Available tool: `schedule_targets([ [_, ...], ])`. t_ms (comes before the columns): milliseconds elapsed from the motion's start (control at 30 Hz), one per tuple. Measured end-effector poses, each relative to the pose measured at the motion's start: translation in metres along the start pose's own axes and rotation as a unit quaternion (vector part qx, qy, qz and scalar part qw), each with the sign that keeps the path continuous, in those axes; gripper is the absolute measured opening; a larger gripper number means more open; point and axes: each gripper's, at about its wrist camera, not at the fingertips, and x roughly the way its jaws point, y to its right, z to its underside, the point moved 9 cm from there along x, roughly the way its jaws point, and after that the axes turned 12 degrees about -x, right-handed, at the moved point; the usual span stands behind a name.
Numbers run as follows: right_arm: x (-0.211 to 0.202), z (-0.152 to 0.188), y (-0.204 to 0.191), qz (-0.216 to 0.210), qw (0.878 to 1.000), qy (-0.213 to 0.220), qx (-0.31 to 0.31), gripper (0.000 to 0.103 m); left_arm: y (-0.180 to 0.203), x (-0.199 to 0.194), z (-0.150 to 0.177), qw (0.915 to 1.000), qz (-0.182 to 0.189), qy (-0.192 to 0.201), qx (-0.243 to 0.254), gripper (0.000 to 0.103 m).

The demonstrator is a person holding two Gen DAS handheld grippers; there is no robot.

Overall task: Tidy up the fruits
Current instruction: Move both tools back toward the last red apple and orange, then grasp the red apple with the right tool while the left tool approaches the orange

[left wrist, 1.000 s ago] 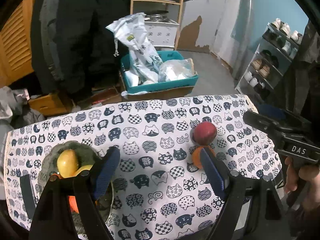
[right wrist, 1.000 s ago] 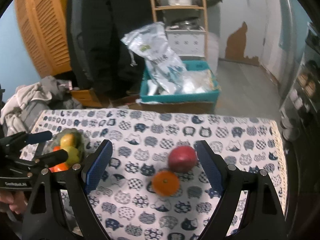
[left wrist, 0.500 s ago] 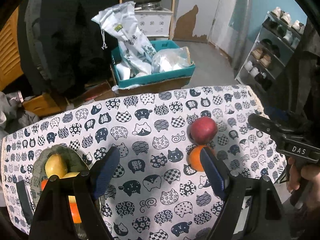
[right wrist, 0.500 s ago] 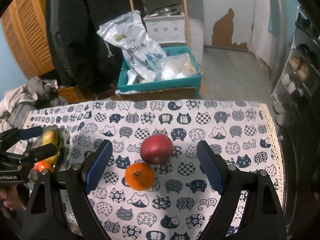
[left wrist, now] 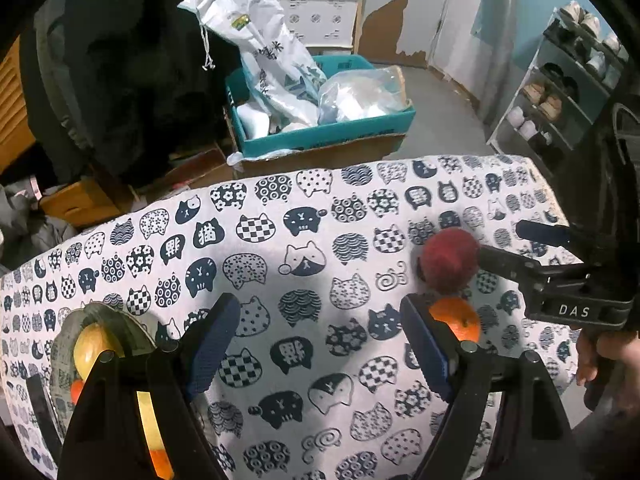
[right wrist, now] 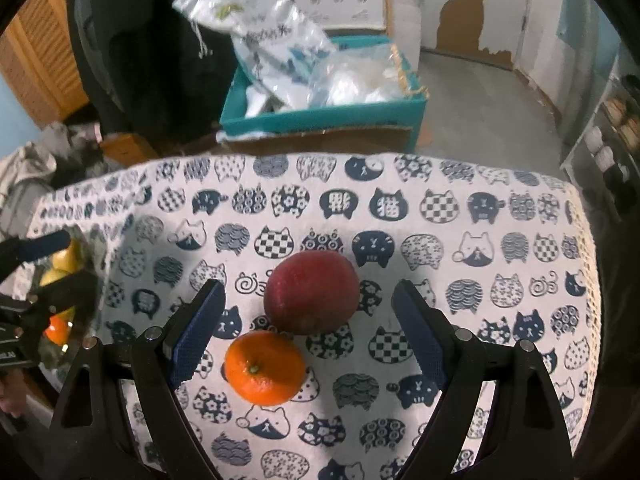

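The cat-print tablecloth (right wrist: 400, 208) covers the table. My right gripper (right wrist: 308, 328), jaws wide and empty, frames the red apple (right wrist: 311, 291) and the orange (right wrist: 264, 367) touching it, toward the cloth's right edge. My left gripper (left wrist: 320, 344), also open, is farther off.

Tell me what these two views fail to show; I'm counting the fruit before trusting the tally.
- Bowl, left wrist view: the left tongs' frame covers most of it, so the fruit count inside is unknown.
- Same bowl, right wrist view: blurred, behind the other tool.
- Orange, left wrist view: partly hidden by the tongs' pad.
- Apple and orange, right wrist view: overlapping, contact unclear.
- Right tongs: open, nothing gripped.
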Motion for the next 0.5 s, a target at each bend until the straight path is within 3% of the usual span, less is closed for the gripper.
schedule_targets([
  [500,0.062,0.021,0.000,-0.004,0.998,-0.065,0.000,0.085,-0.005,0.046,0.007,0.9985,0.014,-0.048,-0.022,0.084],
])
